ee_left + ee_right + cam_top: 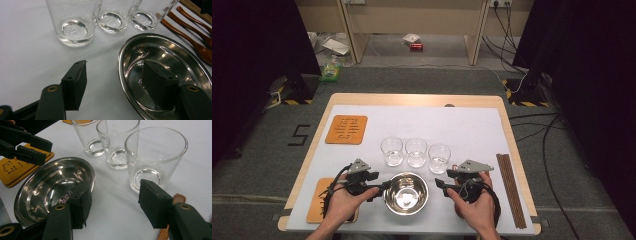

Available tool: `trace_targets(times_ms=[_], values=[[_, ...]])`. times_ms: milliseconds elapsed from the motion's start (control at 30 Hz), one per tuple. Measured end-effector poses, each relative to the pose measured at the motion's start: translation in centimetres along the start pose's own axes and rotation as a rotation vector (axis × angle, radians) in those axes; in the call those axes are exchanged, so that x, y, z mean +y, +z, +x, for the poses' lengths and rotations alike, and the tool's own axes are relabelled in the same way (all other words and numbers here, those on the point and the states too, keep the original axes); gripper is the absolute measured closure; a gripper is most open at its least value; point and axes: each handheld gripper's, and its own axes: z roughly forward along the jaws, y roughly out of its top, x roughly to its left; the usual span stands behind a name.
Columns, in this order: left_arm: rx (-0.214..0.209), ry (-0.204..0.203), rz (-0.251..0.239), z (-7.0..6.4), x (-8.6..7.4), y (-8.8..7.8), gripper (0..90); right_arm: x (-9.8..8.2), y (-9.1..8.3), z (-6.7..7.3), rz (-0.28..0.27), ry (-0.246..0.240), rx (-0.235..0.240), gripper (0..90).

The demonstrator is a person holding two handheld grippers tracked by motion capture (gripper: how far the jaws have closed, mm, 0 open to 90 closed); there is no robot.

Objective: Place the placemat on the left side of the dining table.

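A shiny steel bowl (406, 193) sits at the front middle of the white mat, empty. Behind it three empty clear glasses stand in a row (392, 151) (416, 152) (439, 158). My left gripper (384, 186) is open at the bowl's left rim. In the left gripper view (115, 63) one jaw is outside the bowl (160, 50) over the mat and the other is inside it. My right gripper (441, 184) is open just right of the bowl. In the right gripper view (113, 185) its jaws stand between the bowl (47, 187) and the nearest glass (155, 157).
An orange wooden coaster (346, 129) lies at the mat's back left and a second one (318, 199) lies under the left hand. Several wooden spoons or sticks (511, 190) lie along the right edge of the table (512, 135). The floor beyond holds cables and clutter.
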Motion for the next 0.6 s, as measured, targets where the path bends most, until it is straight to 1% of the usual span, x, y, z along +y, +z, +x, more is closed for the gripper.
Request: trace_targets(times_ms=[300,433,600], values=[[-0.019,0.013,0.019,-0.7,-0.5,0.8,37.6,-0.1,0.0,0.0,0.000,0.001,-0.001,44.2],[-0.018,0.029,0.029,-0.9,-0.6,1.1,40.9,-0.1,0.0,-0.1,0.000,0.000,-0.003,44.2],[-0.027,0.028,0.042,-1.1,-0.8,1.8,46.6,-0.1,0.0,-0.1,0.001,-0.001,-0.003,44.2]])
